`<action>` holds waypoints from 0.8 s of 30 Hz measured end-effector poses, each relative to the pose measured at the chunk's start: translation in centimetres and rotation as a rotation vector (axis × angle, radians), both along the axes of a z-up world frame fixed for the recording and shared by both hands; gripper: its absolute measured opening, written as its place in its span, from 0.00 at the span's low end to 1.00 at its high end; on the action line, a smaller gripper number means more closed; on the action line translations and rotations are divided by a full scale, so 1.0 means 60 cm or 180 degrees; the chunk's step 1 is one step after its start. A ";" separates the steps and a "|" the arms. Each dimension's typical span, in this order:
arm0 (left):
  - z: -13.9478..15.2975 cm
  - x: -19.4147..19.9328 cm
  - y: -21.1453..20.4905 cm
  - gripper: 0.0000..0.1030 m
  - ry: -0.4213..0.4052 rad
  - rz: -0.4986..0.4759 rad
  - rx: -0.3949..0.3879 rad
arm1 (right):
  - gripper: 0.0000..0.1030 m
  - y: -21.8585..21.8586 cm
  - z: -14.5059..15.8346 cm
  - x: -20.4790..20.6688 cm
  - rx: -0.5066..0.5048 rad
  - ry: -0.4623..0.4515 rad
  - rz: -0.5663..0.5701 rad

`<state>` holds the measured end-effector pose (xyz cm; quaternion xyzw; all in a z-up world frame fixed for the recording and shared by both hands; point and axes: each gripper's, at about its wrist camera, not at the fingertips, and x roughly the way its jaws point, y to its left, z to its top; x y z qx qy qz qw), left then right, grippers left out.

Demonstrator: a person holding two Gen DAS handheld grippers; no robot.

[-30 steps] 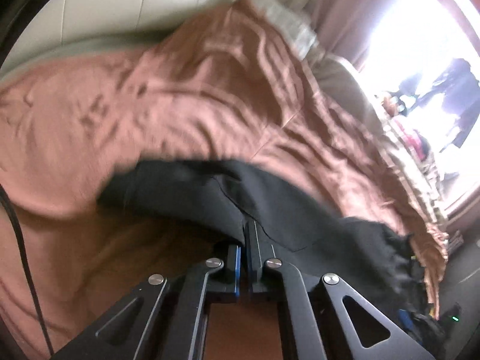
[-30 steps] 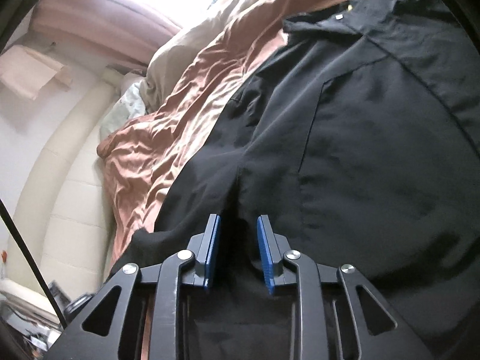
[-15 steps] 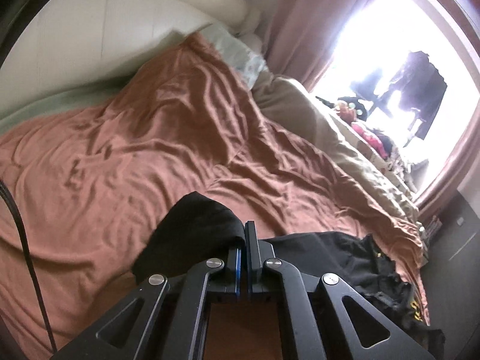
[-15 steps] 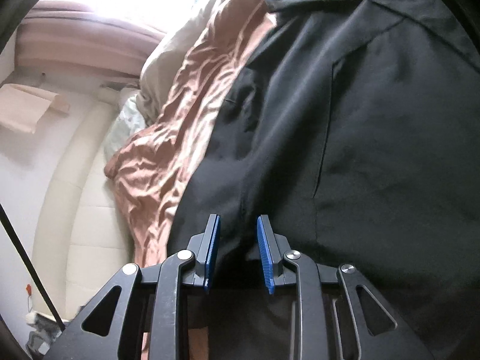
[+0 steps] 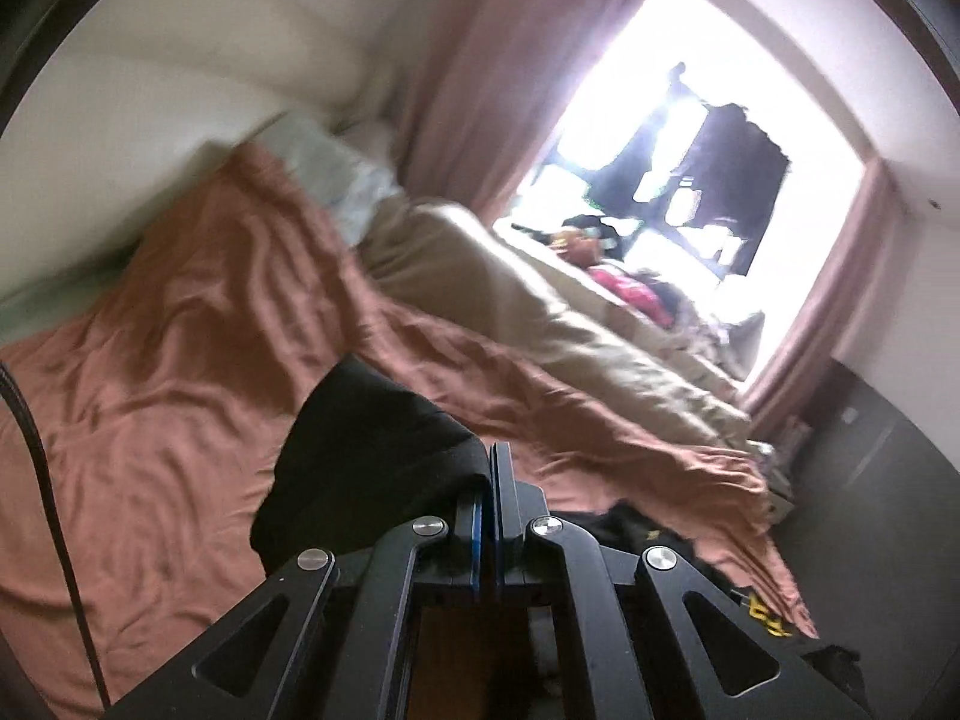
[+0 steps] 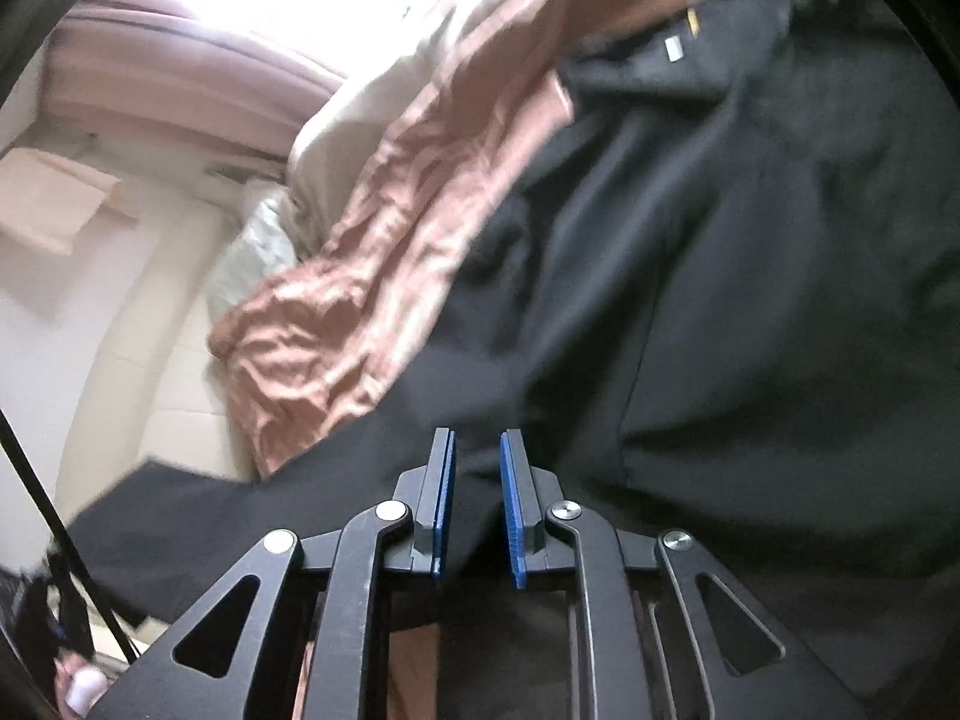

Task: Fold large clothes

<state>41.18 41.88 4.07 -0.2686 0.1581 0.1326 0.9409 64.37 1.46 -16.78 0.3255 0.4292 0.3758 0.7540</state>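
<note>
Readable text: none found in either view.
Yellow print on black garment [image 5: 765, 621]: letters blurred, not legible.
Small pale tag near garment collar [image 6: 673, 48]: no characters resolved.
Yellow mark [image 6: 692, 20] beside tag: unreadable.

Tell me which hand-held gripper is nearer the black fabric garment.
Left. The left hand-held gripper is clamped on a fold of the black fabric garment; the right hand-held gripper is open just above it.
</note>
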 end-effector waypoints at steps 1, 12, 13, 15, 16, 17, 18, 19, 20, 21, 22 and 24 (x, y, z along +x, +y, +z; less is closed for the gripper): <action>0.012 0.007 -0.013 0.02 -0.0031 -0.0057 0.0016 | 0.13 -0.013 0.007 -0.011 -0.0021 -0.0067 -0.0008; 0.108 0.136 -0.197 0.02 -0.0170 -0.0913 0.0260 | 0.80 -0.217 0.001 -0.111 -0.0143 -0.0126 -0.0604; 0.112 0.144 -0.210 0.02 -0.0168 -0.0977 0.0279 | 0.80 -0.235 0.002 -0.117 -0.0146 -0.0094 -0.0653; 0.117 0.164 -0.242 0.02 -0.0153 -0.1123 0.0302 | 0.80 -0.276 -0.008 -0.135 -0.0142 -0.0001 -0.0776; 0.115 0.174 -0.256 0.02 -0.0133 -0.1204 0.0297 | 0.80 -0.292 -0.011 -0.142 -0.0133 0.0024 -0.0835; 0.114 0.185 -0.272 0.02 -0.0116 -0.1273 0.0298 | 0.80 -0.306 -0.013 -0.146 -0.0130 0.0046 -0.0891; 0.112 0.195 -0.289 0.02 -0.0102 -0.1338 0.0301 | 0.80 -0.320 -0.011 -0.148 -0.0119 0.0060 -0.0937; 0.106 0.202 -0.298 0.02 -0.0091 -0.1395 0.0300 | 0.80 -0.339 -0.004 -0.145 -0.0082 0.0052 -0.0993; 0.101 0.209 -0.307 0.02 -0.0079 -0.1448 0.0303 | 0.80 -0.350 0.000 -0.144 -0.0071 0.0034 -0.1015; 0.097 0.216 -0.322 0.02 -0.0065 -0.1504 0.0315 | 0.80 -0.359 0.004 -0.141 -0.0086 0.0010 -0.1036; 0.090 0.226 -0.338 0.02 -0.0041 -0.1572 0.0330 | 0.80 -0.366 0.006 -0.138 -0.0125 -0.0004 -0.1075; 0.077 0.241 -0.359 0.02 0.0004 -0.1677 0.0352 | 0.80 -0.375 0.003 -0.139 -0.0118 0.0031 -0.1157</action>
